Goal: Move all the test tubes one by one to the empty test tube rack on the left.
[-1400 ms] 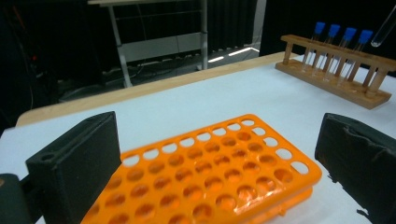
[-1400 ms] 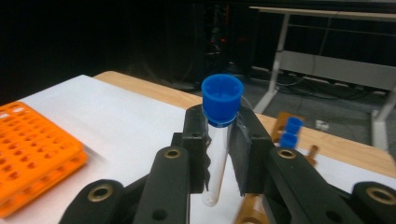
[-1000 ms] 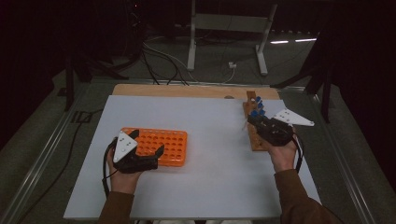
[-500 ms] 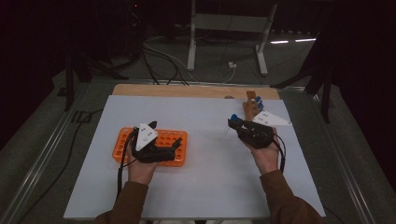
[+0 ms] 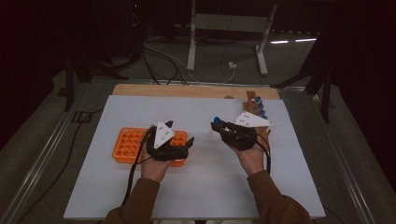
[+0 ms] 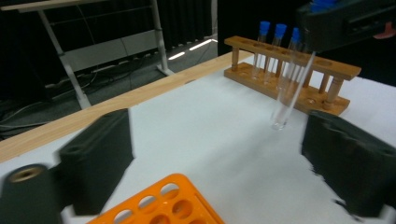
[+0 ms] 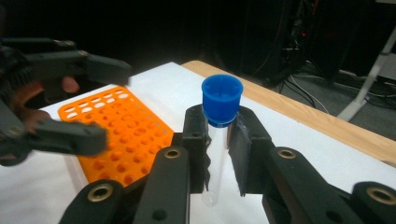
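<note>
The room is dim and its far side falls into near black, while the white counter catches most of the light and looks pale grey-blue. Two bright strips glare on the floor behind it. Shadows under the hands are soft and faint. The high view is grainy and low in detail. In the left gripper view the near black fingers and the orange rack are blurred, and the wooden rack farther off is sharper. In the right gripper view the blue cap is crisp and vivid; the other gripper at the left edge smears.
</note>
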A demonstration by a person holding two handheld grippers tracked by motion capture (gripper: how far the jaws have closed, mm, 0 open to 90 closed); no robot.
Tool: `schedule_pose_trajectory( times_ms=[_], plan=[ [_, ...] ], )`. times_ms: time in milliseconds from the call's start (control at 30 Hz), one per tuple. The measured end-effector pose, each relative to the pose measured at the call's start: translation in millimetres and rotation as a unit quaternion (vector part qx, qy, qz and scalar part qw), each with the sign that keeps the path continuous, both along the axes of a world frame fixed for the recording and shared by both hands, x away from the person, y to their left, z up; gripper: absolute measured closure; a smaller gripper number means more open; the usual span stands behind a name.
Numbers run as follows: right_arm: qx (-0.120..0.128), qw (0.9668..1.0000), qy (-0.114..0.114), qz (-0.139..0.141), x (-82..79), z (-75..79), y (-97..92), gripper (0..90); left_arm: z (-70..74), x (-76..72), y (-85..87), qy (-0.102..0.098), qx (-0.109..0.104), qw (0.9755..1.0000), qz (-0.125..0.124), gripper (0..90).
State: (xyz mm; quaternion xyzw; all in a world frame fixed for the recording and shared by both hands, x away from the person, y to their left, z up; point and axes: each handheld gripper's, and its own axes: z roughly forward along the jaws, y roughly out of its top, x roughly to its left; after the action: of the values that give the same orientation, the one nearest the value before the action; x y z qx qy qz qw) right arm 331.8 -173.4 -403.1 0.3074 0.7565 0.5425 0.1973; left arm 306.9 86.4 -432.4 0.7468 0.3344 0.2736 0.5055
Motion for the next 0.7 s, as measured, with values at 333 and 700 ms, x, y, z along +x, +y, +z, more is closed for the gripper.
schedule_pose_trajectory(
  times_ms=[333, 700],
  plan=[
    [0.002, 0.9997, 0.006, 0.024, -2.7, -1.1, 18.6, 77.0, -3.6, 0.9, -18.1, 0.006, -0.001, 0.9989, -0.046, 34.0],
    [0.004, 0.9989, 0.008, 0.046, -6.2, 0.0, 30.9, 77.1, -3.0, 3.2, -22.9, 0.016, -0.019, 0.9969, -0.075, 66.2]
  ],
)
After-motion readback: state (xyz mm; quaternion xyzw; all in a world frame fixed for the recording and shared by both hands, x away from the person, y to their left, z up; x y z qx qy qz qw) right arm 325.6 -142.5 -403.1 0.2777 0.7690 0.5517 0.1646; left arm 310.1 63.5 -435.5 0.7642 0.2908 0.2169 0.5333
